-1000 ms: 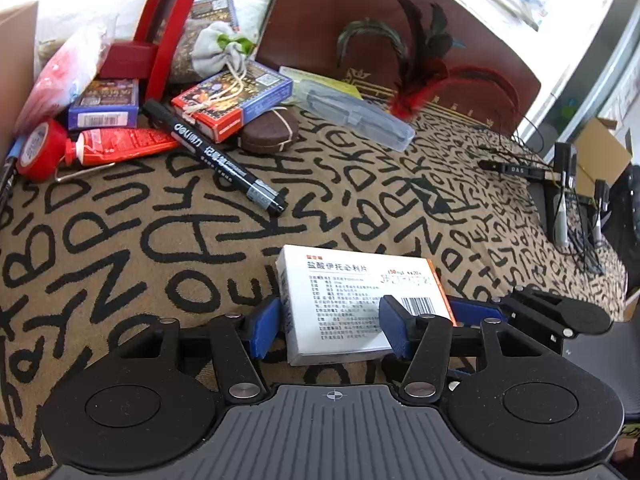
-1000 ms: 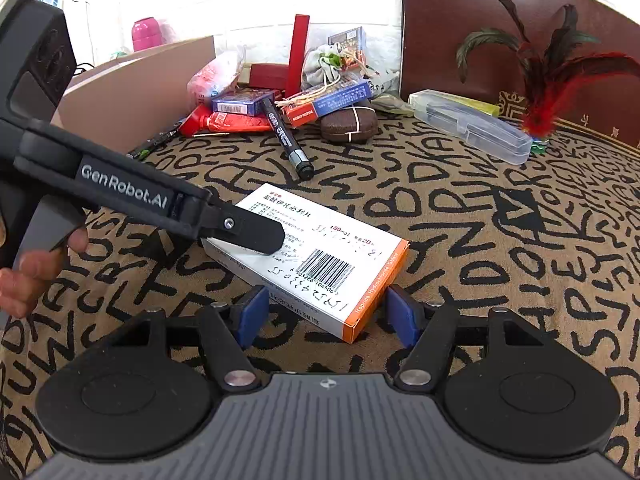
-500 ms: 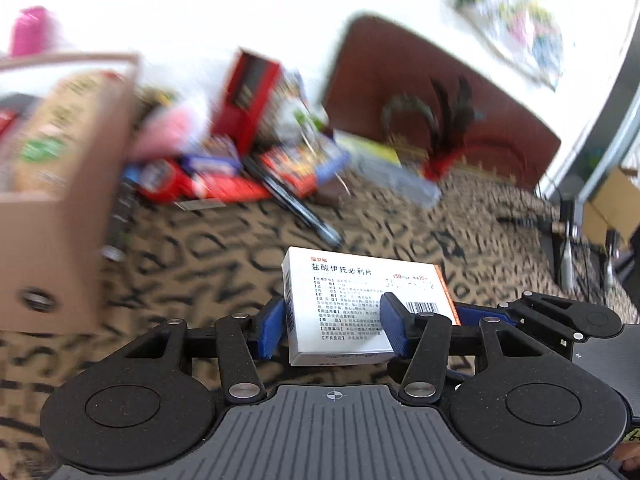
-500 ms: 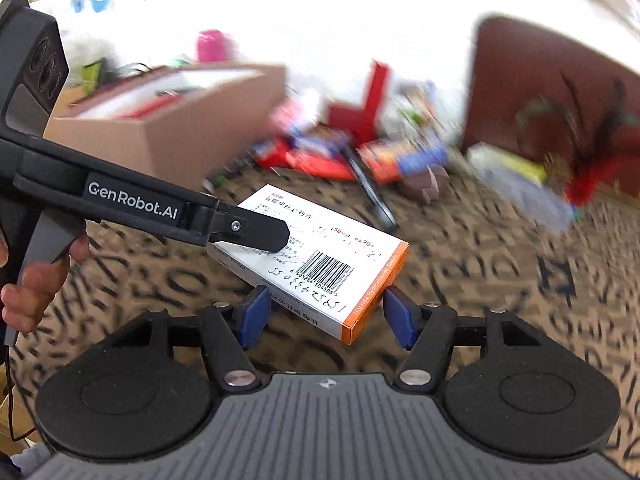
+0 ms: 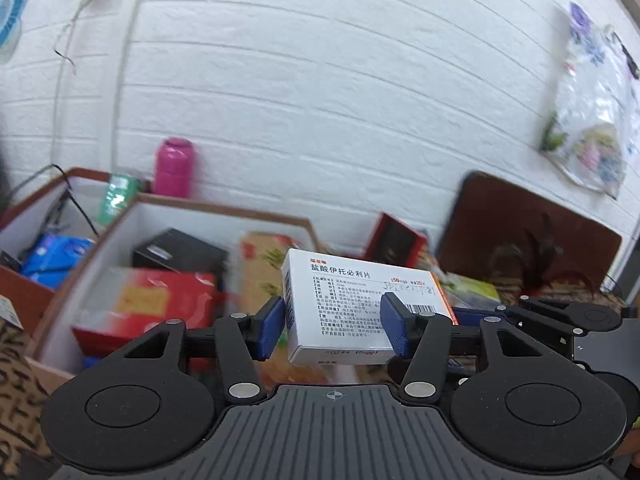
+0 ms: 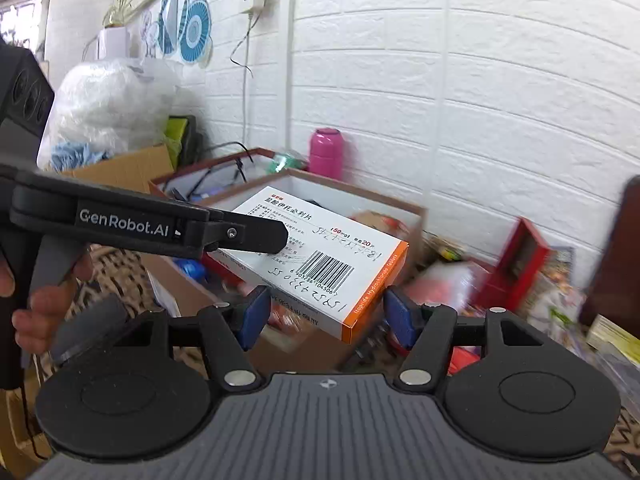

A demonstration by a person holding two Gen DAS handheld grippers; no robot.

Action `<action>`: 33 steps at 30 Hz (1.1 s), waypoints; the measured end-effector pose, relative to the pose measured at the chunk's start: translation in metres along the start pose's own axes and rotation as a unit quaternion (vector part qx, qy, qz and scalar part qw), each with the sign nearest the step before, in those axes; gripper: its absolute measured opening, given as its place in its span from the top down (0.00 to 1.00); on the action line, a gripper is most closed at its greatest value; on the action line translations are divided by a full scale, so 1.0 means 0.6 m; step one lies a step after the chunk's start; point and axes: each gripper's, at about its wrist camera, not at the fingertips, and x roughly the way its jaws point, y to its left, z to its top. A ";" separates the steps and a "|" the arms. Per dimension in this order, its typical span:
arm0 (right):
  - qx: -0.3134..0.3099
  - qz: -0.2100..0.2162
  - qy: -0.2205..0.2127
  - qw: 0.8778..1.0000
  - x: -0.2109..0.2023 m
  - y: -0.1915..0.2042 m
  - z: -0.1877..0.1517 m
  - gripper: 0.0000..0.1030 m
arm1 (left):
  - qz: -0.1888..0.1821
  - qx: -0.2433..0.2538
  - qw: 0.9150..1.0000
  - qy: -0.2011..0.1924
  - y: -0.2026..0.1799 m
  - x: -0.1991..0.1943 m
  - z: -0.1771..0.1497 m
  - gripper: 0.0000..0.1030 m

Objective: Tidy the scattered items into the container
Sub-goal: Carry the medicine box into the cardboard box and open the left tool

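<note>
Left wrist: left tool (image 5: 332, 330) clamps the medicine box (image 5: 360, 304), airborne; container (image 5: 224, 216) at 10 o'clock, partly filled.

Right wrist: right tool (image 6: 324, 312) spread wide, empty, beneath the box. Clutter (image 6: 516, 264) at 3 o'clock remains; drop pending.

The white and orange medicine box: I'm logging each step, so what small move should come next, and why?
Probably carry the white and orange medicine box a little further forward over the open cardboard container, then release. The left gripper clamps it in the air, and the container's opening lies just ahead and below.
</note>
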 end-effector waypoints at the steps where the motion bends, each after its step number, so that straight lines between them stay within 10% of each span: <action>1: 0.003 0.007 0.002 1.000 0.017 0.001 0.013 0.34 | 0.004 -0.003 1.000 -0.001 0.016 0.005 0.010 0.45; 16: 0.004 0.031 0.063 0.997 0.264 0.006 0.103 0.34 | 0.033 -0.055 0.997 0.035 0.208 0.159 0.072 0.41; 23: -0.001 0.035 0.089 0.995 0.348 0.009 0.114 0.17 | 0.076 -0.082 0.993 0.042 0.248 0.212 0.080 0.03; 33: 0.026 0.009 0.084 0.996 0.311 -0.015 0.100 0.03 | 0.076 -0.054 0.995 0.044 0.222 0.175 0.066 0.00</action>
